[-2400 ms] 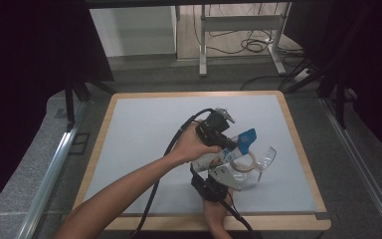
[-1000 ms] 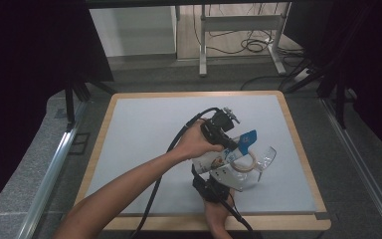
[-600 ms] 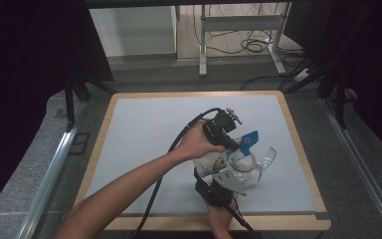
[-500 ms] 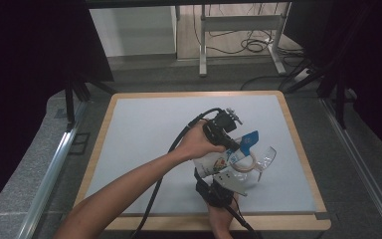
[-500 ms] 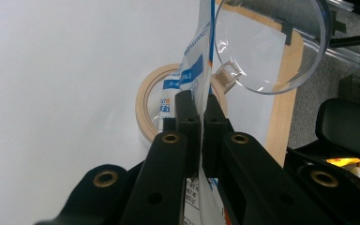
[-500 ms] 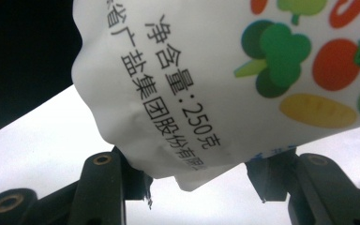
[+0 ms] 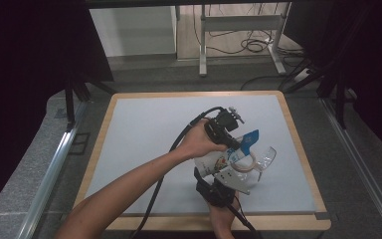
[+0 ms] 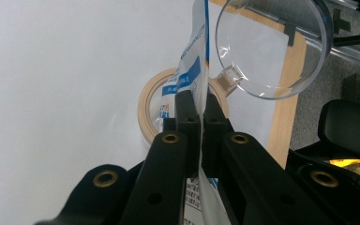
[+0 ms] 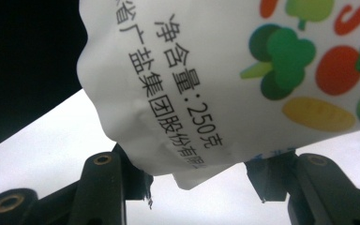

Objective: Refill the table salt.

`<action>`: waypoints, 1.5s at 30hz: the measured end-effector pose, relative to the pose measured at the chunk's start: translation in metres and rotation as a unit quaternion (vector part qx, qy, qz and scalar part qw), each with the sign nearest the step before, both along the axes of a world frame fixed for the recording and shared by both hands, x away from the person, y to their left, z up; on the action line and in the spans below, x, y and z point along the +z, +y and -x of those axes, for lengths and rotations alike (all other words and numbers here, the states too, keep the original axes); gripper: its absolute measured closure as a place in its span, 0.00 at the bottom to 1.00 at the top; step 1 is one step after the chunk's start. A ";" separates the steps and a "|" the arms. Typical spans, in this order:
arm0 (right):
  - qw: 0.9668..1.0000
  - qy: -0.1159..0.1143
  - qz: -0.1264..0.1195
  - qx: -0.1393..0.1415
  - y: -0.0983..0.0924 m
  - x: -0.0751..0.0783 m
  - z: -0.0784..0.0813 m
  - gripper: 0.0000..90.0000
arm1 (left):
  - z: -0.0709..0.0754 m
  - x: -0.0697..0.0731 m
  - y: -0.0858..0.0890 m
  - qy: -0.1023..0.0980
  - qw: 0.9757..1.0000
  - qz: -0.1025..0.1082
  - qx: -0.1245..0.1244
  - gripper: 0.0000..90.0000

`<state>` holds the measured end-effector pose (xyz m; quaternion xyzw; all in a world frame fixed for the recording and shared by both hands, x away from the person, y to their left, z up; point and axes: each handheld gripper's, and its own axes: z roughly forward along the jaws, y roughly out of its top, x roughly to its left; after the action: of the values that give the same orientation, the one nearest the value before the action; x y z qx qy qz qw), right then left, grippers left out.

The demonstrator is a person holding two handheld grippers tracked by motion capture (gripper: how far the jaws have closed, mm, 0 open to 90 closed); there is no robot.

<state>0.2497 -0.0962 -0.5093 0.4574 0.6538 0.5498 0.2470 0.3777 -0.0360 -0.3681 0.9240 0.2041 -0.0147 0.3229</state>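
The left claw (image 8: 198, 110) is clenched tight on the white and blue pouch (image 8: 193, 70), its two black jaws pressed flat against either side of the thin upper part, which stands out beyond the tips as a narrow edge. Past those tips, on the desk (image 8: 51, 70), lies a tan tape ring (image 8: 146, 105), and just beyond and to one side of it sits a clear round dish (image 8: 272, 47), close to the wooden rim. In the high view the left claw (image 7: 231, 142) holds the pouch (image 7: 224, 160) lifted off the desk (image 7: 144, 129), the blue end sticking out past it toward the clear dish (image 7: 266, 157), with the tape ring (image 7: 246, 165) directly beneath the pouch. The right claw (image 9: 197, 176) stands about half open around the pouch's fat lower end (image 9: 225, 79), one jaw at each side of the bulging corner; the printed face with vegetables hangs just above and in front of the tips. Whether its pads truly press the pouch I cannot tell. In the high view the right claw (image 7: 218, 186) comes up from below the pouch, close under the left one.
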 end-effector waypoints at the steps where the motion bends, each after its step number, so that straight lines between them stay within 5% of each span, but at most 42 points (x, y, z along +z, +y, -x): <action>1: 1.000 0.000 -0.002 -0.001 0.001 0.000 0.000 0.55 | 0.000 0.000 0.000 0.000 1.000 -0.002 0.000 1.00; 23: 1.000 0.006 -0.020 0.014 -0.001 0.005 -0.005 0.55 | -0.005 -0.003 -0.011 0.005 1.000 -0.018 -0.006 1.00; 45: 1.000 0.000 -0.008 0.011 0.001 0.003 -0.007 0.55 | -0.005 -0.003 -0.011 0.002 1.000 -0.026 -0.006 1.00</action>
<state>0.2570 -0.0948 -0.5063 0.4519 0.6541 0.5582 0.2373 0.3829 -0.0471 -0.3713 0.9333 0.1997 -0.0135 0.2981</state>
